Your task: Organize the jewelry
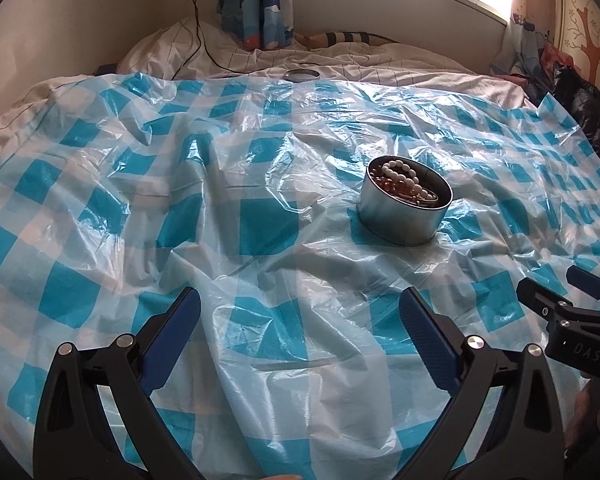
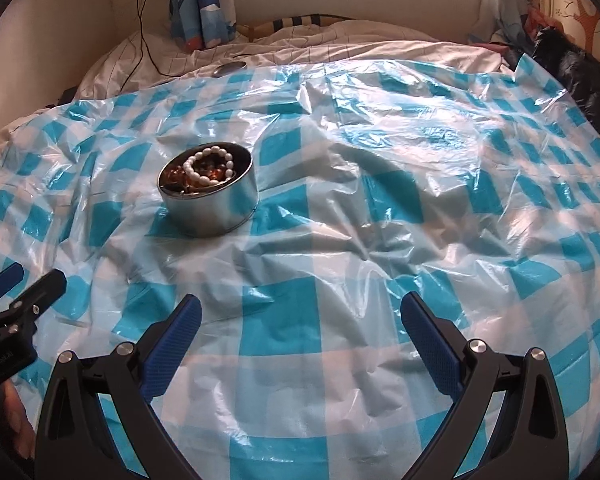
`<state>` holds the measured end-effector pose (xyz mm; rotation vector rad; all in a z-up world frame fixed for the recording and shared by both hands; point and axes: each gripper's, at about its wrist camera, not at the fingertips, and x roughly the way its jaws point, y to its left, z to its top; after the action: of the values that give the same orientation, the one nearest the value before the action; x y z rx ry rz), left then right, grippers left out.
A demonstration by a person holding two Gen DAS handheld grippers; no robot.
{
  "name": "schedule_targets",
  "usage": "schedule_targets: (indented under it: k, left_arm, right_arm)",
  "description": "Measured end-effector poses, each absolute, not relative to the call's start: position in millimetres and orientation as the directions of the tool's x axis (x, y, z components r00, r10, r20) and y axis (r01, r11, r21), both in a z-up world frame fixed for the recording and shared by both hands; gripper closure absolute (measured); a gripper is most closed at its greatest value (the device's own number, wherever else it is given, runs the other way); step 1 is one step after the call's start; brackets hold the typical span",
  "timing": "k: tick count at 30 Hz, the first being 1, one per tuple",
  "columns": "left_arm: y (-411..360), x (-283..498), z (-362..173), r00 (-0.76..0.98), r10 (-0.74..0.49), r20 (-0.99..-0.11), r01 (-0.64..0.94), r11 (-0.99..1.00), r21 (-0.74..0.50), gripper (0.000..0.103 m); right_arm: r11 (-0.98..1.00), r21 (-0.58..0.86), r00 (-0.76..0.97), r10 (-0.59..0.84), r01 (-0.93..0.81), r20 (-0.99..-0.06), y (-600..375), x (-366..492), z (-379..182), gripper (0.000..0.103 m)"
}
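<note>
Left tongs [image 1: 300,322]: wide open, nothing between the pads, hovering over the checked plastic sheet [image 1: 260,216] at the bottom of the left wrist frame. Right tongs [image 2: 301,324]: same, spread wide and empty, low centre of the right wrist frame.

Each pair shows at the lower edge of the other's view, so they sit side by side, apart from each other.

Round metal tin [image 1: 405,208] sits right of centre in the left view, left of centre in the right view. It's uncovered, with a white bead bracelet [image 2: 209,168] lying on top of amber beads [image 2: 212,178] inside. What looks like the lid [image 2: 230,69] lies far back, upper left of the right frame, at the sheet's edge.

Risks as I see them: the bed is soft and the sheet slippery, so a one-sided push could tip or slide the tin. The lid is flat on bedding, hard to get pads under. Dragging the sheet would move the tin.
</note>
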<state>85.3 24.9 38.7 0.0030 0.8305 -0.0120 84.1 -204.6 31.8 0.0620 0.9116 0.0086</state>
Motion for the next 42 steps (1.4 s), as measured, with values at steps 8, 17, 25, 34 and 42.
schedule_targets:
  k: [8, 17, 25, 34, 42]
  left_arm:
    - [19.7, 90.2, 33.1, 0.666, 0.003, -0.746, 0.011, 1.000, 0.014, 0.008]
    - [16.5, 94.7, 30.1, 0.663, 0.006, -0.748, 0.014, 1.000, 0.021, 0.008]
    - [13.1, 102.8, 27.4, 0.661, 0.007, -0.751, 0.022, 0.999, 0.029, 0.008]
    - [21.6, 111.1, 35.4, 0.727, -0.088, -0.681, 0.052, 0.996, -0.072, 0.010]
    - [28.3, 133.5, 16.9, 0.623, -0.039, -0.781, -0.013, 0.998, -0.061, 0.008]
  right_arm:
    - [0.998, 0.060, 0.597, 0.032, 0.026, -0.801, -210.5, 88.5, 25.6, 0.007]
    - [0.998, 0.051, 0.594, 0.025, 0.027, -0.804, -211.6, 92.6, 23.4, 0.007]
    - [0.999, 0.045, 0.591, 0.023, 0.024, -0.806, -210.6, 97.9, 20.3, 0.007]
    - [0.999, 0.042, 0.584, 0.018, 0.028, -0.812, -211.5, 116.7, 14.6, 0.007]
    - [0.998, 0.043, 0.583, 0.004, 0.052, -0.813, -217.6, 128.6, 13.1, 0.007]
